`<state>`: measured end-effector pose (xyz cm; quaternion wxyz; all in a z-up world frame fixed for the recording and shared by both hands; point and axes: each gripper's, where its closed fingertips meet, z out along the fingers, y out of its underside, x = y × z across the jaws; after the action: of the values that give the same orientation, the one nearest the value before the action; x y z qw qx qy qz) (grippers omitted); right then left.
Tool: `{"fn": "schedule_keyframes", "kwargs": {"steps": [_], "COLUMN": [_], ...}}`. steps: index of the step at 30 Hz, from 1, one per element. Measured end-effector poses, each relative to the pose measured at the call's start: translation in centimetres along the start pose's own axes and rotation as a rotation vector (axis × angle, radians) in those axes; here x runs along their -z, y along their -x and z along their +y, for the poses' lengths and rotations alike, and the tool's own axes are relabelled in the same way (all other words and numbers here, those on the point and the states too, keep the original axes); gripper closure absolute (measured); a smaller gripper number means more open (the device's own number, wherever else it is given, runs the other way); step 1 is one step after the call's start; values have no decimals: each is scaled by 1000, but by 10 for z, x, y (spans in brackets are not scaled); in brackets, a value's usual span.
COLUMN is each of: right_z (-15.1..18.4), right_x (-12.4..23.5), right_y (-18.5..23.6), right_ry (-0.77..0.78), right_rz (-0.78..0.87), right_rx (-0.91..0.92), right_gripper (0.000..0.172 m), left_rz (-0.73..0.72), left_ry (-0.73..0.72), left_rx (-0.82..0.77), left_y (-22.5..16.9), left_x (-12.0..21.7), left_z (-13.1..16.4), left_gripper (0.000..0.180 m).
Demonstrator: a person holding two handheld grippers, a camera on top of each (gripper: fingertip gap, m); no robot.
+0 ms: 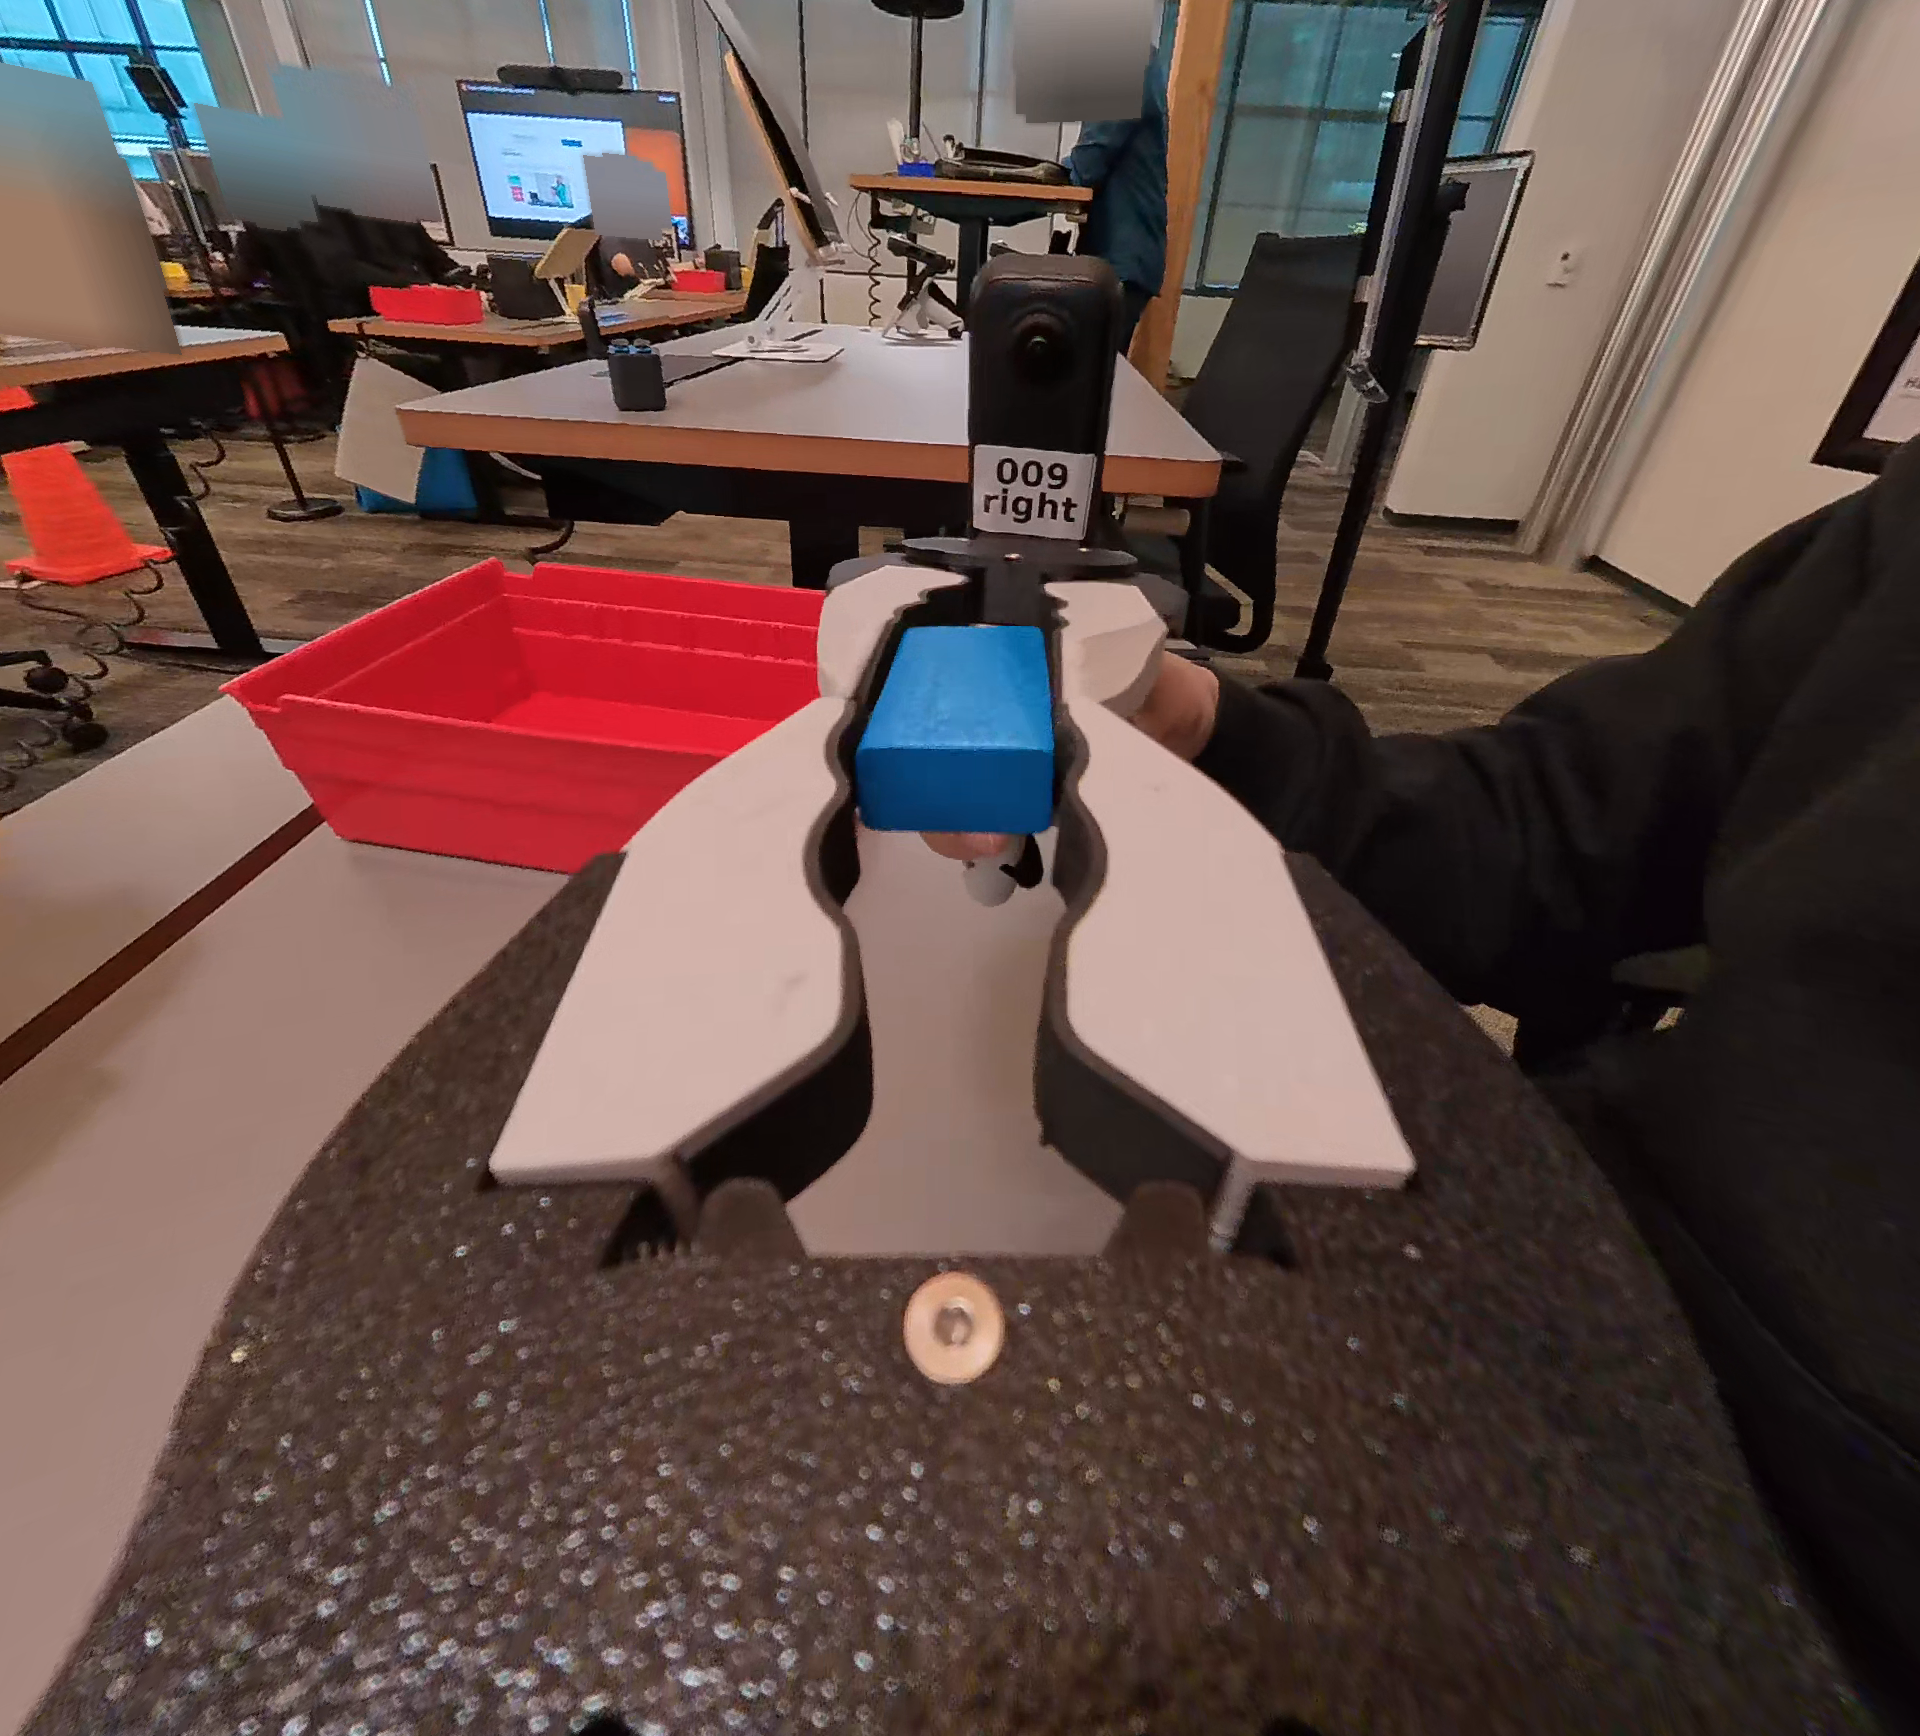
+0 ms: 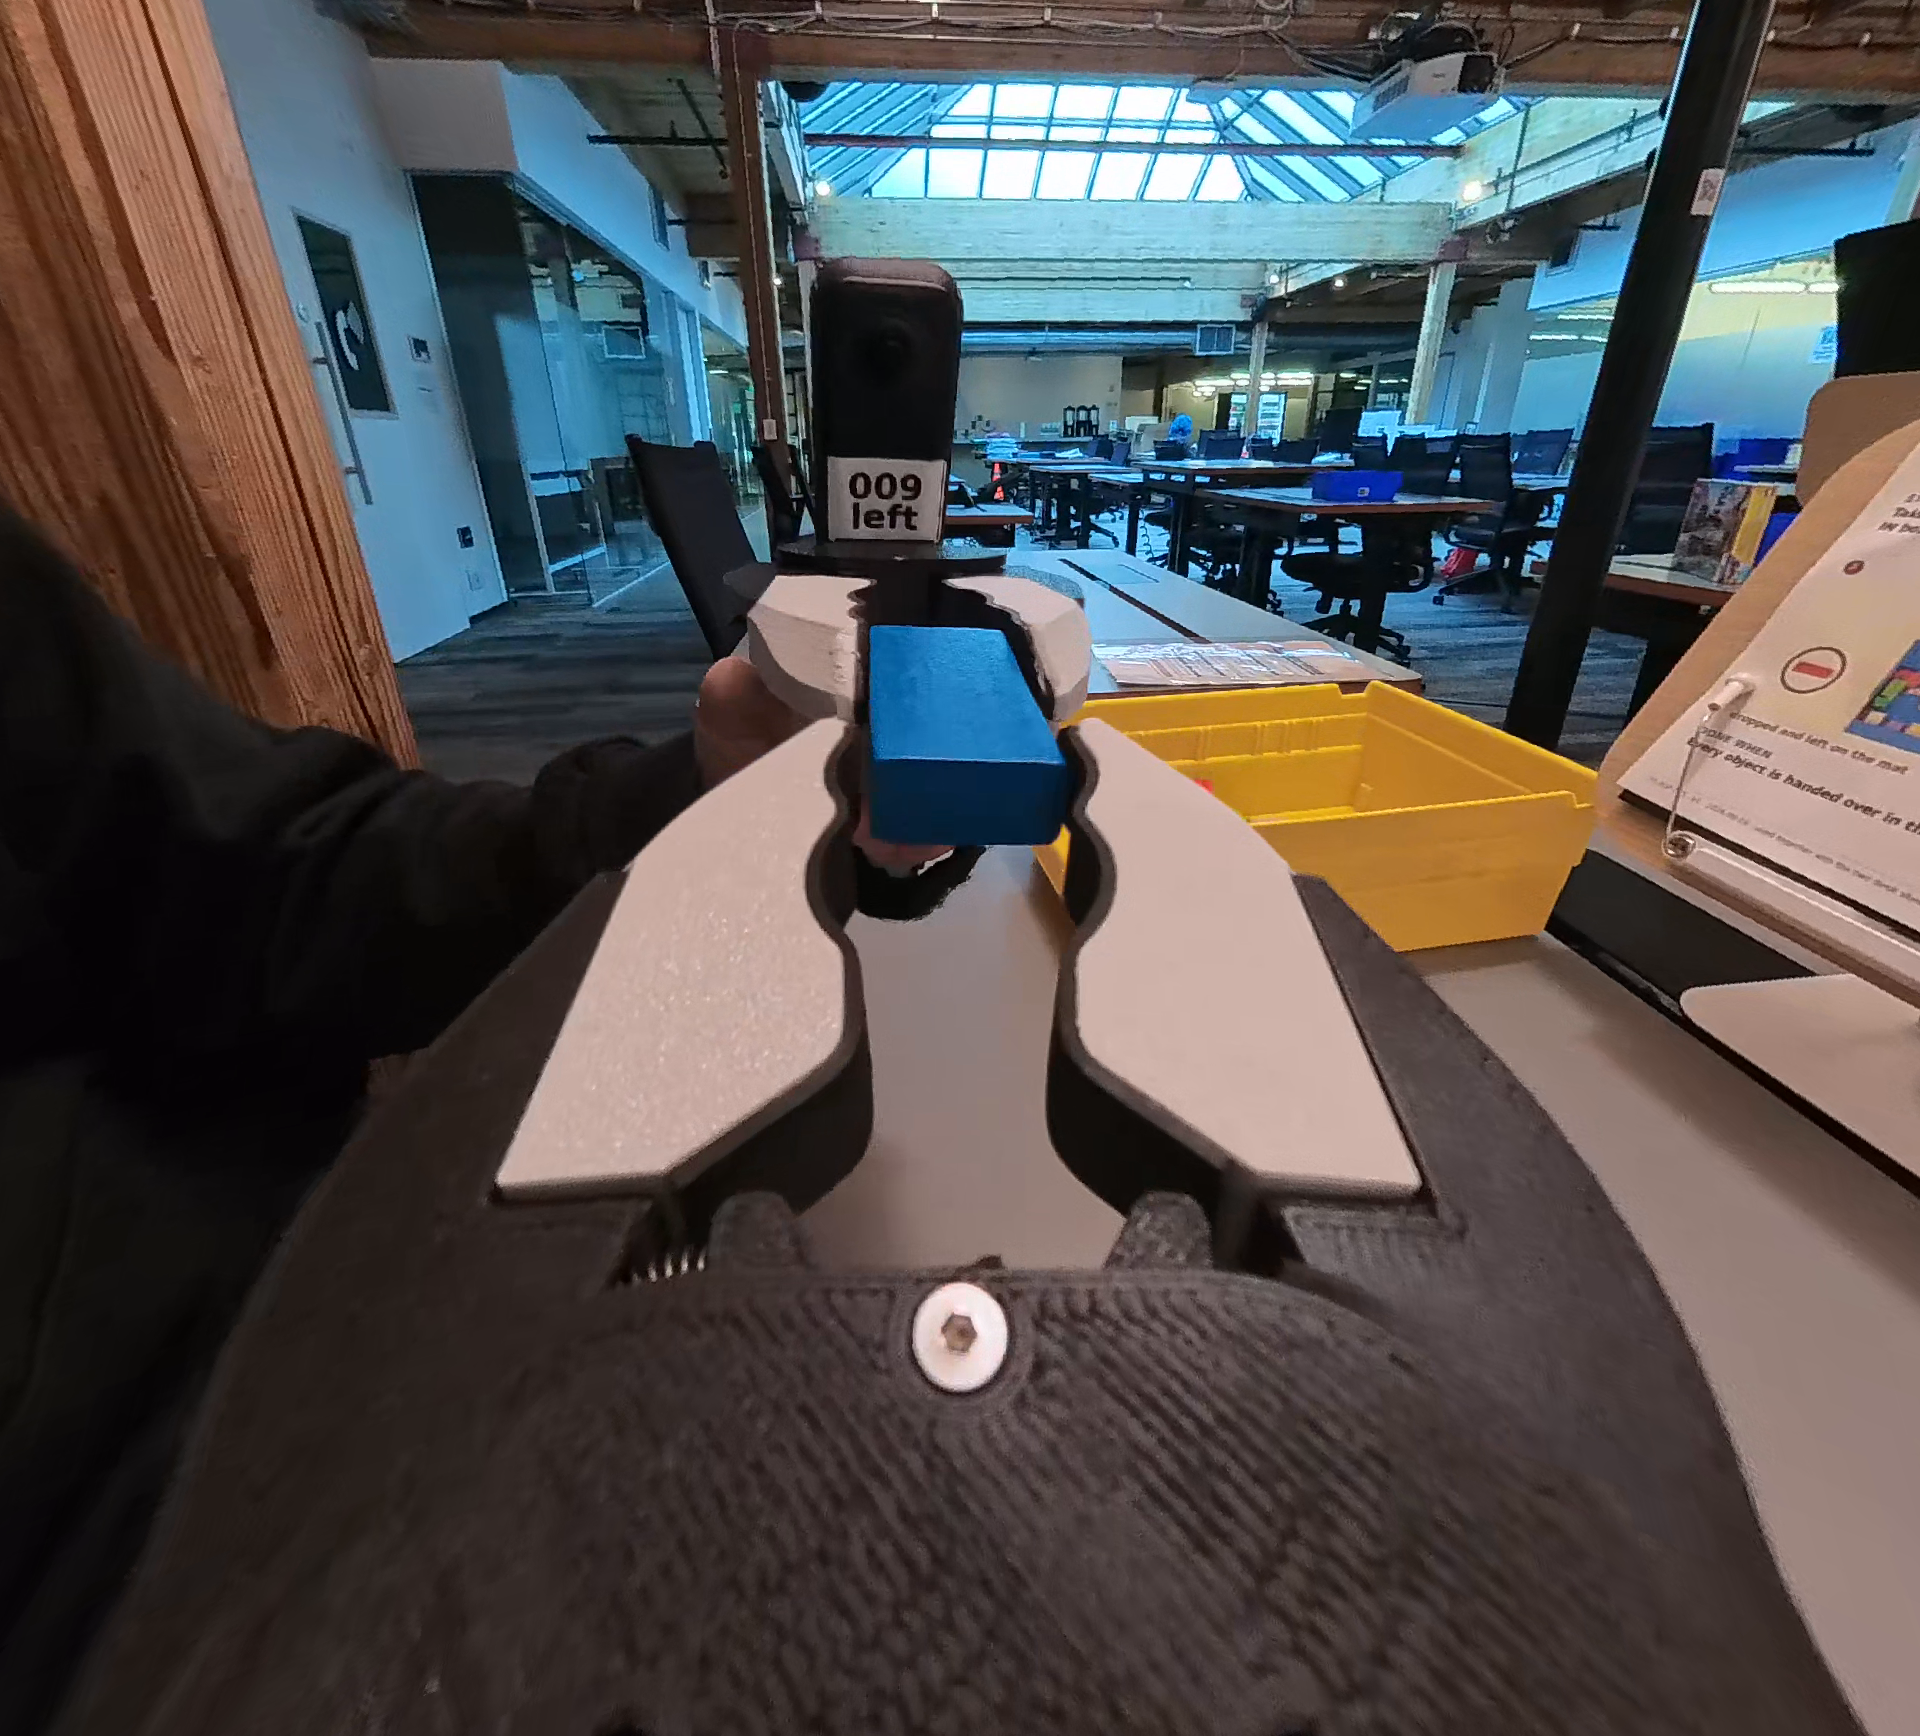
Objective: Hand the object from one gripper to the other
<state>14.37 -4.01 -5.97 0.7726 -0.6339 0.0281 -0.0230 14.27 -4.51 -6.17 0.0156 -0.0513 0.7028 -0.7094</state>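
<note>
**A:** So this is the risky bit of the handover, right? The blue rectangular wooden block (image 1: 956,730) is up in the air between the two tools, above the grey bench (image 1: 156,907), and both sets of fingers are clenched on it at once. The left gripper (image 1: 956,782) has the near end in its own view, the right gripper (image 2: 961,787) has the opposite end, nose to nose.

**B:** Yeah, and from both views the block looks squeezed on its two side faces at each end. My guess is the trouble comes from timing. If the left one lets go before the right really has a bite, the block drops to the bench, or bounces off toward the floor.

**A:** The right one's hold also looks a bit shallow to me, only the end of the block sits in its fingers (image 2: 1101,813). In that view the block seems slightly skewed too, so it could pivot once it's carried from one end only.

**B:** Also if both keep squeezing and the person pulls apart, something slips or twists. The red open plastic bin (image 1: 520,710) is left of it, the yellow open plastic bin (image 2: 1351,793) on the other side, neither directly underneath, so neither would catch it.
</note>
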Motion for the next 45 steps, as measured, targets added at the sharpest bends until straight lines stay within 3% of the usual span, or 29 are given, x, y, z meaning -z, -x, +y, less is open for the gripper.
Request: {"fn": "schedule_keyframes", "kwargs": {"steps": [8,13,16,21,23,25,32,37,45], "right_z": [3,1,-16,-7,9,24,73,87,102], "right_x": [2,13,60,204,241,257,261,253,249], "right_y": [2,-20,-62,-143,-156,-163,-180,-183,-184], "right_ry": [68,97,42,111,177,247,390,476,525], "right_rz": [-18,122,358,1005,1139,1196,1264,1256,1224], "right_rx": [7,22,-15,4,-14,-28,-66,-32,-63], "right_gripper": [137,136,137,137,137,137,137,137,137], "left_rz": [-17,-189,-246,-275,-272,-255,-231,-249,-474], "left_ry": [16,50,57,138,173,181,210,209,190], "left_rx": [-32,-46,-54,-40,-24,2,33,51,108], "left_y": [-1,20,24,26,27,25,23,27,61], "left_x": [-1,2,9,18,19,17,13,16,49], "left_z": [4,10,13,32,43,50,64,68,70], "left_gripper": [147,138,133,132,132,132,132,133,137]}}
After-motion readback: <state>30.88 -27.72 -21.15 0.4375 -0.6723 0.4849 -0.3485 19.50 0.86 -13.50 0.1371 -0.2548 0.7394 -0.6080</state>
